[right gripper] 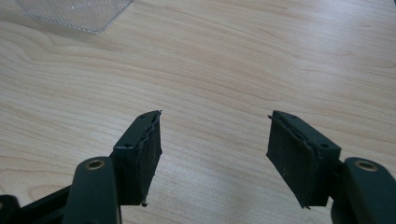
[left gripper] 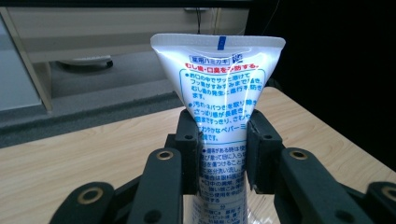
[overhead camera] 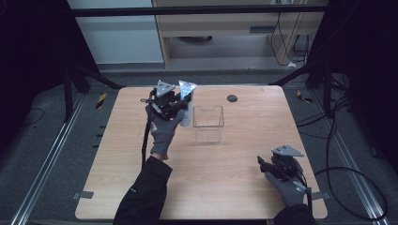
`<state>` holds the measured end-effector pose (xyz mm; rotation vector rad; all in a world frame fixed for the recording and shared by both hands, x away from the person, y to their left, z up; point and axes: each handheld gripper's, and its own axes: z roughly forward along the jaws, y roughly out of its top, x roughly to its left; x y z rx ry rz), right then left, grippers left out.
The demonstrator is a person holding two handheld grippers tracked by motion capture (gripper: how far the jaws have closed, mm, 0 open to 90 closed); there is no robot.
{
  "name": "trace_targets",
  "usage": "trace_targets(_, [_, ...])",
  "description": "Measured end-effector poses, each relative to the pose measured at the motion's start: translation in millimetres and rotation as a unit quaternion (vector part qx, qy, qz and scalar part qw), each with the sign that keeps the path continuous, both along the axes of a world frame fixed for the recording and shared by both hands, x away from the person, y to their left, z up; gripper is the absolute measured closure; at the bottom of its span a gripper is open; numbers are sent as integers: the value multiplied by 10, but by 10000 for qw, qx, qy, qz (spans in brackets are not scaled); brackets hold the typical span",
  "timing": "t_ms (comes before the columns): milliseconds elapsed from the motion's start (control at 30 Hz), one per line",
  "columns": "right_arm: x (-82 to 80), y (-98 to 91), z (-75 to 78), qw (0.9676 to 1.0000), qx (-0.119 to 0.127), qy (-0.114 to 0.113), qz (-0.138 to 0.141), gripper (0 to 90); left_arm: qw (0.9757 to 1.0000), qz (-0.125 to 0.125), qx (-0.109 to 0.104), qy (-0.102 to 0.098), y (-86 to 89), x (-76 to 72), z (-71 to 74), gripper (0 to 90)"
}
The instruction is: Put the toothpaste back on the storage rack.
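Toothpaste tube [left gripper: 219,107] clamped upright in L tool [left gripper: 223,144], beside clear box [overhead camera: 208,123].

Landmark: container [overhead camera: 208,123], standing on the table [overhead camera: 234,187] behind its centre. Tube [overhead camera: 187,104] upright just left of the container, apparently not touching it. Left gripper [overhead camera: 180,104] at the tube; right gripper [overhead camera: 261,164] well in front of the container, to its right.
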<state>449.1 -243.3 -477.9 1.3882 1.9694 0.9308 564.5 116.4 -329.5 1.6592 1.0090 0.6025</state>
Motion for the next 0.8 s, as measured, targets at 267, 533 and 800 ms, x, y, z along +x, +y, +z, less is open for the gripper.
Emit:
trace_targets(267, [0,-2,1,10000,51,4,-6,346,10000,-82,-30,-42,-256,113,3,693])
trace_targets(533, [3,4,-4,10000,47,-1,13,346,9998,-197,-5,-15,-446,202,-54,693])
trace_targets(800, [6,2,-7,10000,74,28,13,345,9997,-209,10,102,-539,315,-168,693])
